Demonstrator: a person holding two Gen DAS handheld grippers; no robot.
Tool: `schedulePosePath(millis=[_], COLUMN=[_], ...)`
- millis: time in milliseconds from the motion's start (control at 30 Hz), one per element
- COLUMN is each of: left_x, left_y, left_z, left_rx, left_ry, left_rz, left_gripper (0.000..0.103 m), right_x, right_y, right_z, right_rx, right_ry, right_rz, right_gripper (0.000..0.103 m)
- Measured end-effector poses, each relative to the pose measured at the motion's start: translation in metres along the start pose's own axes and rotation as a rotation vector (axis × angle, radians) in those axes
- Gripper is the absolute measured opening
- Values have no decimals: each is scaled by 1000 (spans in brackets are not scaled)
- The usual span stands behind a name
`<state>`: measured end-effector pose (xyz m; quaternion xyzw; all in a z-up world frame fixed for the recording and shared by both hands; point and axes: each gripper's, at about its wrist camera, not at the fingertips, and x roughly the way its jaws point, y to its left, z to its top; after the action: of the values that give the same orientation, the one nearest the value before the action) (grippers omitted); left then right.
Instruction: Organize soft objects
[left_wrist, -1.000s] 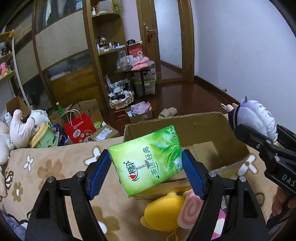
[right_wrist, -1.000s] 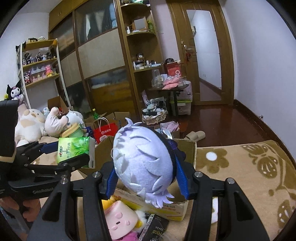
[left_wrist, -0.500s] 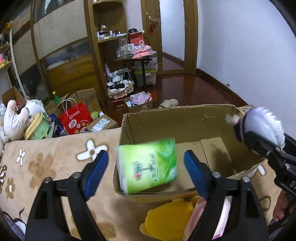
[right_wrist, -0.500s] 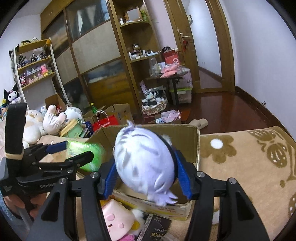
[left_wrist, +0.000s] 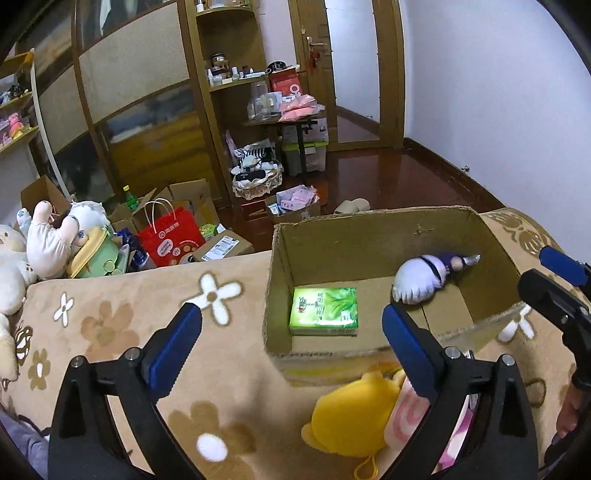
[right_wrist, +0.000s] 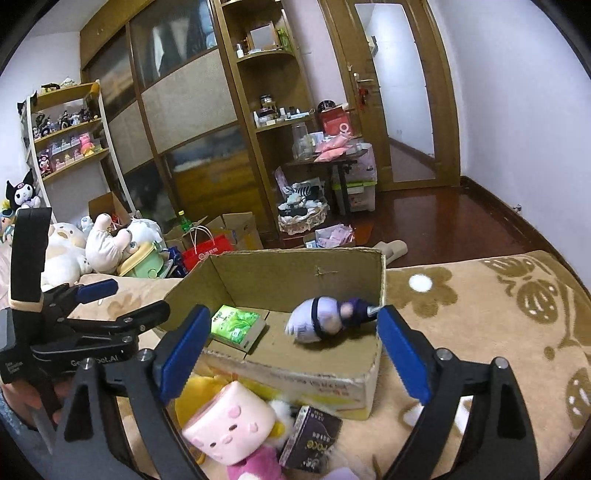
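A green tissue pack (left_wrist: 324, 311) with leaf pictures is laid flat inside the cardboard box (left_wrist: 369, 236). A white-haired doll (left_wrist: 424, 277) in purple is seen beside it. The left gripper (left_wrist: 291, 343) and right gripper (right_wrist: 291, 341) are spread wide, and nothing is held.

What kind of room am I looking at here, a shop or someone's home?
Most likely a lived-in home, perhaps a bedroom: a flower-patterned blanket, wooden wardrobe shelving crowded with small household items, and a heap of plush toys beside the shelves.
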<state>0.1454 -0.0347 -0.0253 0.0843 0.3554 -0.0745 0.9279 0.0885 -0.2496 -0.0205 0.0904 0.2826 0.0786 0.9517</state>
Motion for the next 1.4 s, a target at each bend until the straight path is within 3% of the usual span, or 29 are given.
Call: schedulePosePath(millis=[167,533,900,1400], left_x=[-19,-57,-80,-86], left_y=[3,9,6,-16], left_z=[-7,-33,-55,-58], left_rx=[-1,4,-3,44], left_ry=[40,79,126,66], left_rz=[-23,15,13,-30], left_gripper=[98,98,98,98], right_x=[-20,-60,-80,-66], right_y=[-1,-6,-3,-7], right_z=[-4,-20,-43,-54], right_rx=[10,3,15,38], right_ry=[0,36,74,140], right_rz=[-34,-116,-135,-152], right_gripper=[96,96,96,96])
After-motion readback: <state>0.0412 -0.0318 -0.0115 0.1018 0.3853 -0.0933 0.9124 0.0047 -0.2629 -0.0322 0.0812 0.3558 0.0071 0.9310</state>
